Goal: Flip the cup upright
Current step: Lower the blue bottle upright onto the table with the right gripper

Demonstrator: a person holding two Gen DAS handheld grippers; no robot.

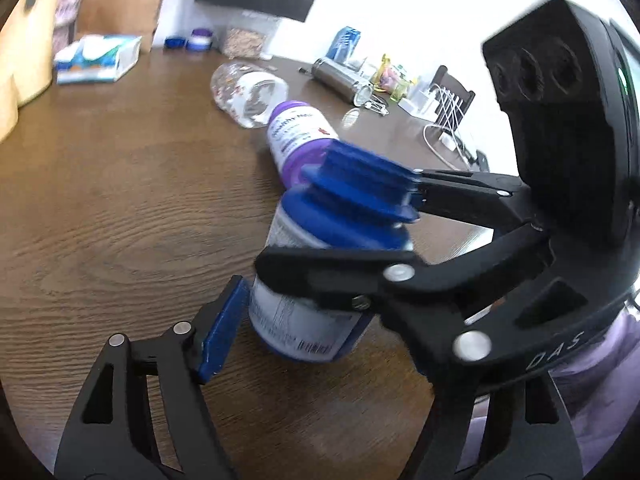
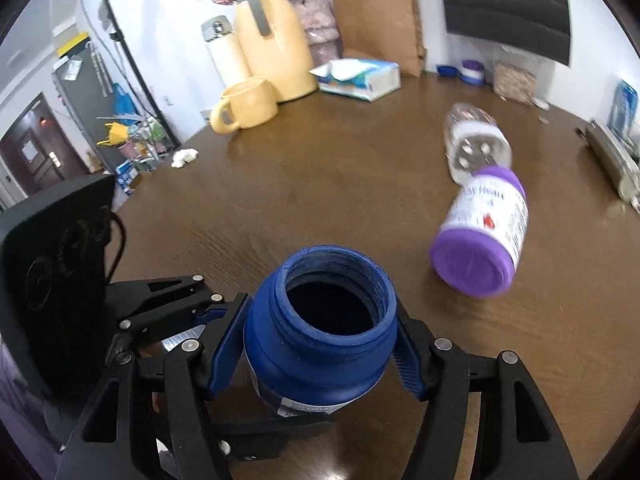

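Observation:
A blue open-mouthed bottle (image 2: 320,332) with a white label stands between the fingers of my right gripper (image 2: 320,356), which is shut on its body. In the left wrist view the same bottle (image 1: 316,312) sits tilted on the wooden table, with the right gripper's fingers (image 1: 332,272) across it. My left gripper (image 1: 304,320) is open: its left blue pad (image 1: 220,328) lies close beside the bottle's base, its other finger hidden behind the right gripper. A purple bottle (image 2: 480,240) and a clear jar (image 2: 476,148) lie on their sides beyond.
A yellow mug (image 2: 244,106), a yellow jug (image 2: 272,40), a tissue pack (image 2: 360,76) and a paper bag (image 2: 376,16) stand at the table's far edge. A steel flask (image 1: 344,80), cables (image 1: 440,120) and small items lie at the far right.

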